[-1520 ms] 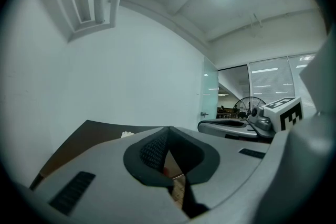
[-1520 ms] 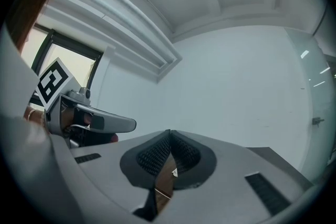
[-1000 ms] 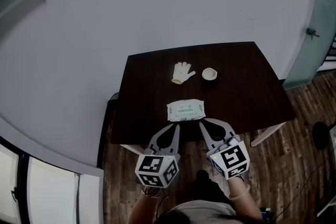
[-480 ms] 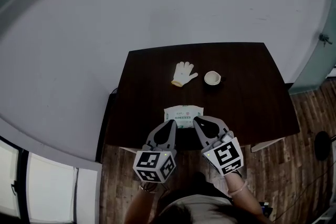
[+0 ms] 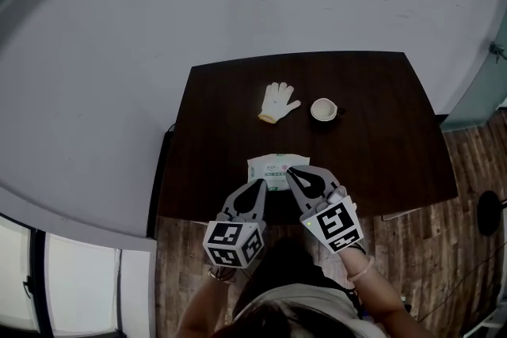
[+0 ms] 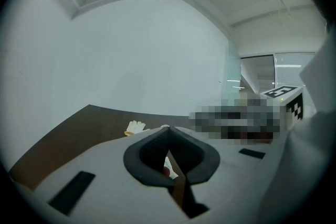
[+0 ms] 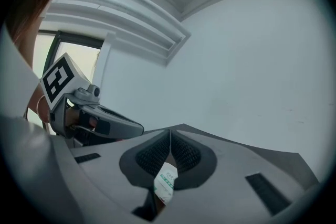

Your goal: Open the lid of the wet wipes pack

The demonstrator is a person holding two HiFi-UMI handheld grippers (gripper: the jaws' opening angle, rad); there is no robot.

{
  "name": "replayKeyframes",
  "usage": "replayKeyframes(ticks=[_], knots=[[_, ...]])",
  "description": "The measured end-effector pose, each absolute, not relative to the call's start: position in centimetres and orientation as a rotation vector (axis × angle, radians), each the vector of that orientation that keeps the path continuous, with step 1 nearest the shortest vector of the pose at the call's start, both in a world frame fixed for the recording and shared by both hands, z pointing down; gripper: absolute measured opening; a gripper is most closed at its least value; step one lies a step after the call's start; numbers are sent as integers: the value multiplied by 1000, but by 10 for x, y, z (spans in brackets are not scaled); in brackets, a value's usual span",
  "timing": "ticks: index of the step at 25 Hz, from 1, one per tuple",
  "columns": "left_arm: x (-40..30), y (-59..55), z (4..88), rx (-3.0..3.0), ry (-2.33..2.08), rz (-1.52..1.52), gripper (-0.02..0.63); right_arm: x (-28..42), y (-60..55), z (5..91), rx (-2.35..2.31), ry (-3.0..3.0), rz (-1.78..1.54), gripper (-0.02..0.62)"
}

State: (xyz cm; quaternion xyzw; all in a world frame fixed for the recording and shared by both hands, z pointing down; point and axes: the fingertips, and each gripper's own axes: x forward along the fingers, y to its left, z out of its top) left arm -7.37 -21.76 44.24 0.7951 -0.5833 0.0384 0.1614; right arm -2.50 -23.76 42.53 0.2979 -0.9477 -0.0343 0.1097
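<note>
The wet wipes pack (image 5: 270, 168), white with green print, lies flat near the front edge of the dark table (image 5: 380, 138). My left gripper (image 5: 260, 184) is shut, its tips just short of the pack's near left edge. My right gripper (image 5: 288, 170) reaches over the pack's near right corner. Its jaws have just been opening slightly, but the tips still look closed with nothing between them. In the left gripper view the jaws (image 6: 167, 128) meet, and a bit of the pack (image 6: 166, 169) shows below. The right gripper view shows the pack (image 7: 165, 181) under the closed tips (image 7: 169, 132).
A white work glove (image 5: 277, 101) and a small pale bowl (image 5: 323, 109) lie at the back of the table. A grey wall stands behind it and wooden floor (image 5: 444, 265) lies to the right. The left gripper (image 7: 92, 118) shows beside the right one.
Both grippers have moved forward over the table's front edge to the pack. The right gripper's tips now overlap the pack's near right corner.
</note>
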Motion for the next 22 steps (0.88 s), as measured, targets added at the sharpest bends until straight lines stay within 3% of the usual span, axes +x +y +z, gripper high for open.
replayKeyframes(ticks=[22], knots=[[-95, -280, 553, 2254, -1414, 388, 14, -92, -288, 520, 629, -2554, -251, 61]])
